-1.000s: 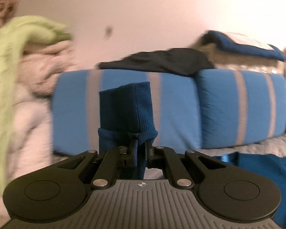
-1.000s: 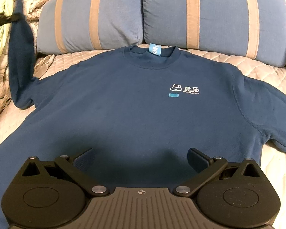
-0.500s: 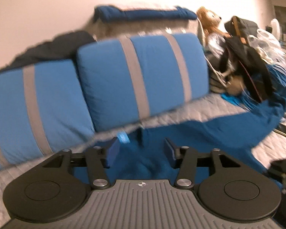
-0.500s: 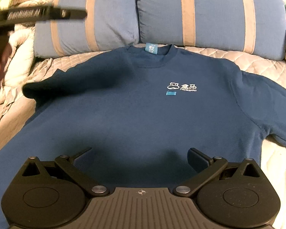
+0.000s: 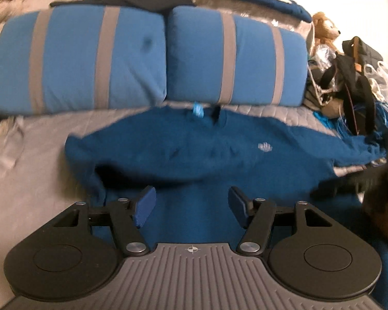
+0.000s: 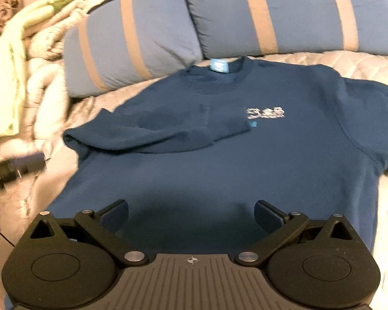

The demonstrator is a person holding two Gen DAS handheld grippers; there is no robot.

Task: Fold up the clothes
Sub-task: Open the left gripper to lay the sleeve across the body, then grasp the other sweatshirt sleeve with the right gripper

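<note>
On bed [image 6: 362,62]: sweatshirt [image 6: 219,170], sleeve [image 6: 152,134] folded | both jaws apart | left view only: teddy bear [image 5: 324,29]

Both wrist views look low across the sweatshirt [image 5: 194,155] toward the striped pillows [image 6: 284,13].

Dark blue sweatshirt [image 6: 219,160] flat, front up, 1 sleeve [image 6: 152,131] folded across its chest.

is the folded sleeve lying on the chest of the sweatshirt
Touching. In the right wrist view the folded sleeve lies flat across the sweatshirt chest, no gap beneath it.
</note>
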